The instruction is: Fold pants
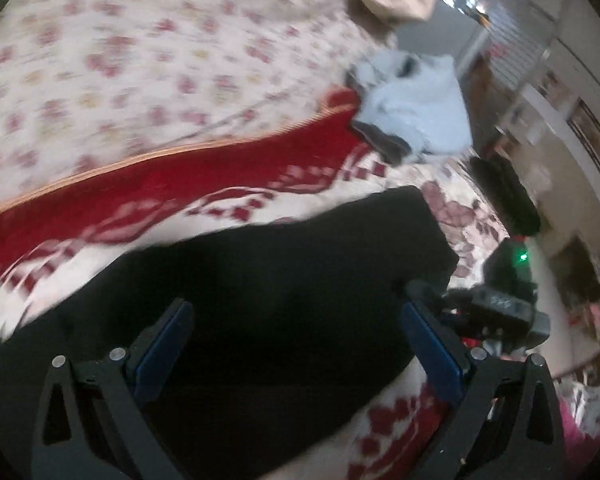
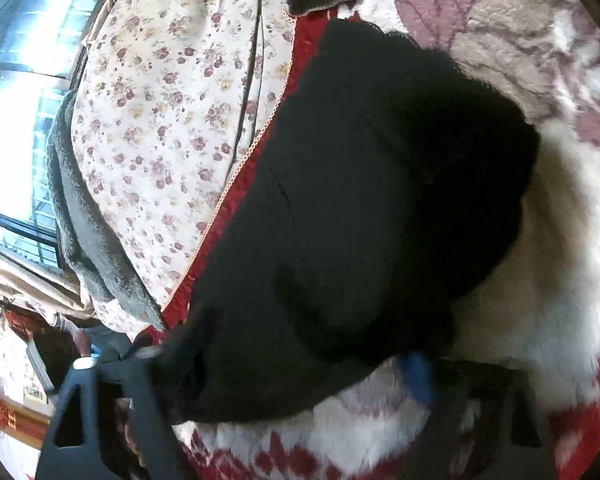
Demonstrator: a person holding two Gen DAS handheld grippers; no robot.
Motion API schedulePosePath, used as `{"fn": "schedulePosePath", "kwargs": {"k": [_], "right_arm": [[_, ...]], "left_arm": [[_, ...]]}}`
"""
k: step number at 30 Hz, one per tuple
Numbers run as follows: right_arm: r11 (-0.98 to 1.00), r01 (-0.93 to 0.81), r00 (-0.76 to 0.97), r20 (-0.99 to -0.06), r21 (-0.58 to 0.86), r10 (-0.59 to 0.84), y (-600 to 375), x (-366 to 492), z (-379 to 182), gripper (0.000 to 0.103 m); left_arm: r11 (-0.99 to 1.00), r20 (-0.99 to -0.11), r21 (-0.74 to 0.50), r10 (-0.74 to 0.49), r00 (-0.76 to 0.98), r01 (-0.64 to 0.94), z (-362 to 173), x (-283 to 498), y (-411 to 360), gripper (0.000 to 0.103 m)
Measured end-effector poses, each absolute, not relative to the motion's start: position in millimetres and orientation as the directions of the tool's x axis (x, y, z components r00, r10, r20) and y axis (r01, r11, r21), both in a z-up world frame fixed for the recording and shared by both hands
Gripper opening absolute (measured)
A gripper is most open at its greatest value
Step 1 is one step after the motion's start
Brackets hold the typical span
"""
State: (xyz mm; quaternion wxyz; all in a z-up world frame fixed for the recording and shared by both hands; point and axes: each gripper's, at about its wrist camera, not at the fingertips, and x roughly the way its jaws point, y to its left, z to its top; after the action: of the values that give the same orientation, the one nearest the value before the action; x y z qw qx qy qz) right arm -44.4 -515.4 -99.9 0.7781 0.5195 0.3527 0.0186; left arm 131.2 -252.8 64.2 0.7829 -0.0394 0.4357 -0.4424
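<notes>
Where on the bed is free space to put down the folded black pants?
Free: the floral sheet beyond the red blanket border, and the white fleece right of the black pants. Crowded: around the white clothes pile.

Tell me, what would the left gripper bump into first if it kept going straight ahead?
Most likely the black pants. The left gripper is open and tilts down at them, with nothing in between, though depth is hard to judge.
</notes>
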Motion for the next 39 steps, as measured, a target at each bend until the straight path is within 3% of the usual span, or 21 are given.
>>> {"fn": "schedulePosePath", "kwargs": {"k": [4,13,21,30,31,32,34,38,39], "right_arm": [[0.385,0.285,0.774,-0.448,0.878,0.447,-523,-42,-107,0.043],[0.398,0.26,0.743,-0.445,0.88,0.499,-524,-38,-105,0.043],[0.375,0.261,0.733,-0.436,0.889,0.522,-525,-37,-111,0.043],[0.426,0.245,0.727,-0.456,0.871,0.513,-520,-32,-108,0.043],[0.434,0.241,0.726,-0.458,0.868,0.513,-519,-32,-107,0.043],[0.444,0.237,0.726,-0.462,0.864,0.51,-518,-31,-106,0.043],[0.459,0.224,0.732,-0.459,0.86,0.504,-517,-31,-104,0.043],[0.471,0.153,0.76,-0.409,0.869,0.506,-514,-32,-93,0.041],[0.477,0.143,0.761,-0.404,0.867,0.507,-512,-31,-89,0.041]], "left_arm": [[0.542,-0.655,-0.443,-0.739,0.155,0.714,63,162,-299,0.103],[0.405,-0.673,-0.53,-0.736,-0.079,0.745,40,211,-388,0.103],[0.262,-0.657,-0.596,-0.703,-0.273,0.759,27,213,-422,0.103],[0.286,-0.702,-0.577,-0.653,-0.285,0.765,6,206,-446,0.103],[0.294,-0.712,-0.557,-0.65,-0.265,0.777,6,204,-448,0.099],[0.288,-0.717,-0.54,-0.649,-0.253,0.791,8,200,-449,0.083],[0.287,-0.73,-0.518,-0.64,-0.241,0.806,11,195,-448,0.063],[0.303,-0.727,-0.495,-0.657,-0.198,0.814,27,195,-434,0.041],[0.305,-0.726,-0.488,-0.662,-0.186,0.818,32,195,-429,0.039]]}}
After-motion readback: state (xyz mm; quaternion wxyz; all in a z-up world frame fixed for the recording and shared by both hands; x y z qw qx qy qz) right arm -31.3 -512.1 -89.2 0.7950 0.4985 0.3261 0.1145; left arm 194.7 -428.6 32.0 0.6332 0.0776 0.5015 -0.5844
